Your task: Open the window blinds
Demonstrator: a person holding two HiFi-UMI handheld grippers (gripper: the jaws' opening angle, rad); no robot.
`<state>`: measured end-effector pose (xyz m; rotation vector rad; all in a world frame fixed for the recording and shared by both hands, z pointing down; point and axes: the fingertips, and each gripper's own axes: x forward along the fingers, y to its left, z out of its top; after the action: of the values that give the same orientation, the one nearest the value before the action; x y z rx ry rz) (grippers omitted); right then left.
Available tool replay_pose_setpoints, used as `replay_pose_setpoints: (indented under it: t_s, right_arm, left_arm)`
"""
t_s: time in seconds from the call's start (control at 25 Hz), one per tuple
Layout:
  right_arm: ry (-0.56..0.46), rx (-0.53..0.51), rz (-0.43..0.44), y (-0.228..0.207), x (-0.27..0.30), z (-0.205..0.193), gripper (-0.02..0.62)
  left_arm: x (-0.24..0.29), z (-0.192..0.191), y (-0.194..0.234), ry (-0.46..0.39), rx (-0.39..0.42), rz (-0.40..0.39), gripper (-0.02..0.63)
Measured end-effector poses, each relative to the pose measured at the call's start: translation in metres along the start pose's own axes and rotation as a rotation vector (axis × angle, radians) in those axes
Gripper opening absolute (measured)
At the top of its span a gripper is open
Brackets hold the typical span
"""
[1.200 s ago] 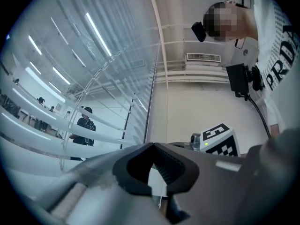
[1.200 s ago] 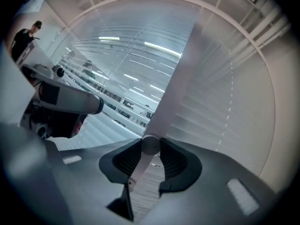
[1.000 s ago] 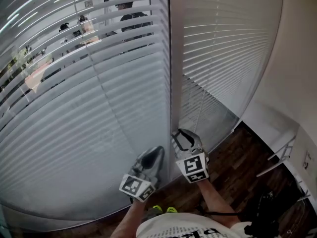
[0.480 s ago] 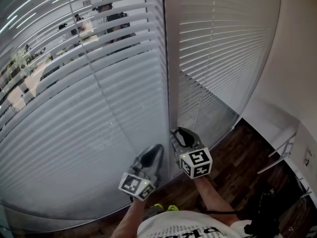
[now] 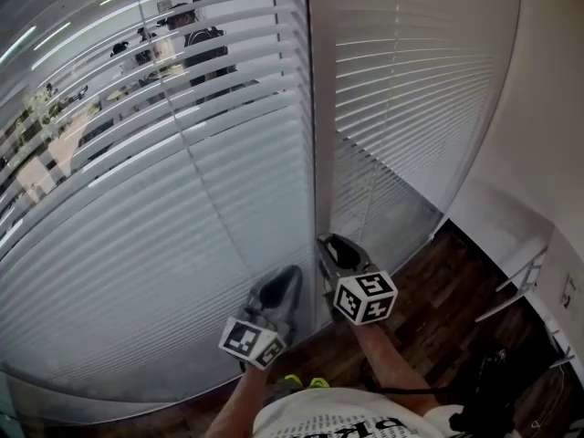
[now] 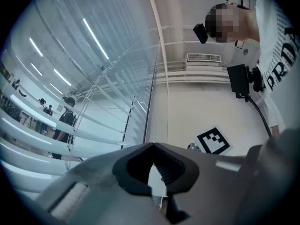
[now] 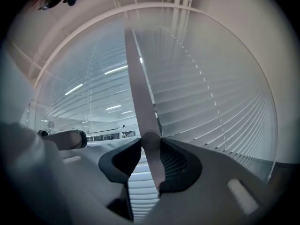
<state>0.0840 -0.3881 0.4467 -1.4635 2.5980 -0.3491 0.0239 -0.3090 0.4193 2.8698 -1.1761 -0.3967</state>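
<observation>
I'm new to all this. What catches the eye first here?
White slatted blinds fill the head view's left, their upper slats open enough to show people behind them. At bottom centre sit the left gripper, shut, and the right gripper, clamped on a pale wand running up beside the blinds.

The wand (image 7: pixel 143 111) is looking like smooth, matt, pale plastic where the right gripper (image 7: pixel 151 146) is clamping it between dark, ribbed, rubbery pads (image 7: pixel 176 165) set in matt grey plastic. On either side of the wand the slats (image 5: pixel 182 208) are catching light with a smooth satin sheen. Below it the dark wood floor (image 5: pixel 438 308) is shining faintly.
</observation>
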Motion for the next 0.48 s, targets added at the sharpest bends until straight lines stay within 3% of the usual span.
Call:
replay_pose_setpoints:
  t_s: [0.28,0.48]
  right_arm:
    - [0.04,-0.129,-0.001,-0.0013,-0.0009,0.002,0.13]
    - [0.102,-0.47,0.004,0.0061,-0.0085,0.0085,0.135]
  left_arm:
    - [0.002,-0.0002,-0.0029,0.002,-0.003,0.0,-0.008]
    - [0.0033,0.0,-0.0034,0.0,-0.003,-0.001,-0.008]
